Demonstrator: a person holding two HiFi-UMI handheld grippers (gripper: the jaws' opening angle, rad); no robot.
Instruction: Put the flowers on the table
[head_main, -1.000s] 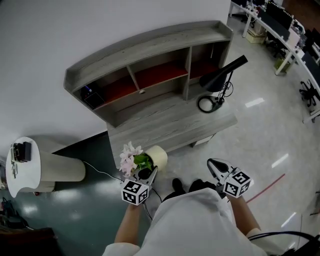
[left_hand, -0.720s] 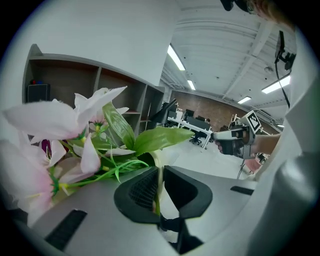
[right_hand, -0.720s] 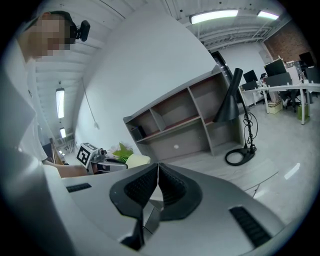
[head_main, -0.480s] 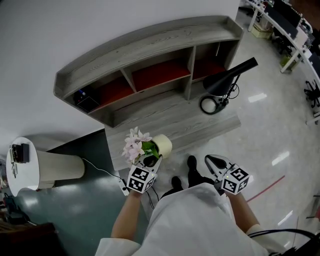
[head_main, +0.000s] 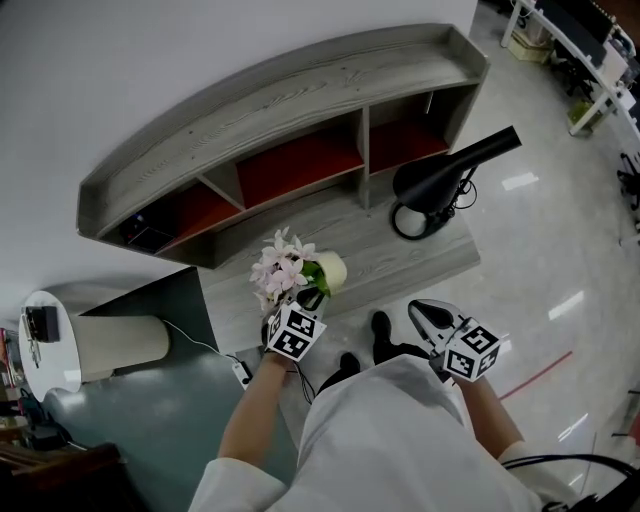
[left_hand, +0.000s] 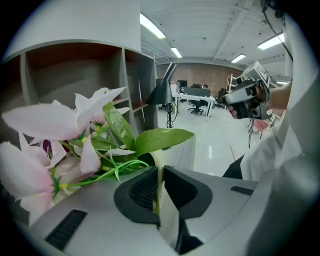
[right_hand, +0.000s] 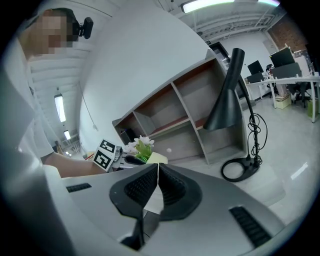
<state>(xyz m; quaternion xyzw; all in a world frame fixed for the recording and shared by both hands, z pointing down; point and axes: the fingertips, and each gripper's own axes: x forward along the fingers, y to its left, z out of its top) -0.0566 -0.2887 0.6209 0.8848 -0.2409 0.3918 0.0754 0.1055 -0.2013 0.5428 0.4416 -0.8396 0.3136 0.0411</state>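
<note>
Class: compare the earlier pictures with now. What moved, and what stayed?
The left tool, still clamped on the flower pot, carried it forward, from the front edge of the table to over its top. The right tool stayed shut, empty; the lamp stayed put.

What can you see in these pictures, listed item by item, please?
flowers: one bunch, pink with green leaves, in the pot
pot: one, cream, over the table's front left
table: one, grey wood, against the white wall
shelf unit: one, grey with red inside, at the table's rear
desk lamp: one, black, ring base and cord, on the table's right
side table: one, white, round, far left
office desks: several, white, top right
left gripper: one, grey and black, shut on the pot's rim
right gripper: one, same colours, shut and empty, right of the pot
</note>
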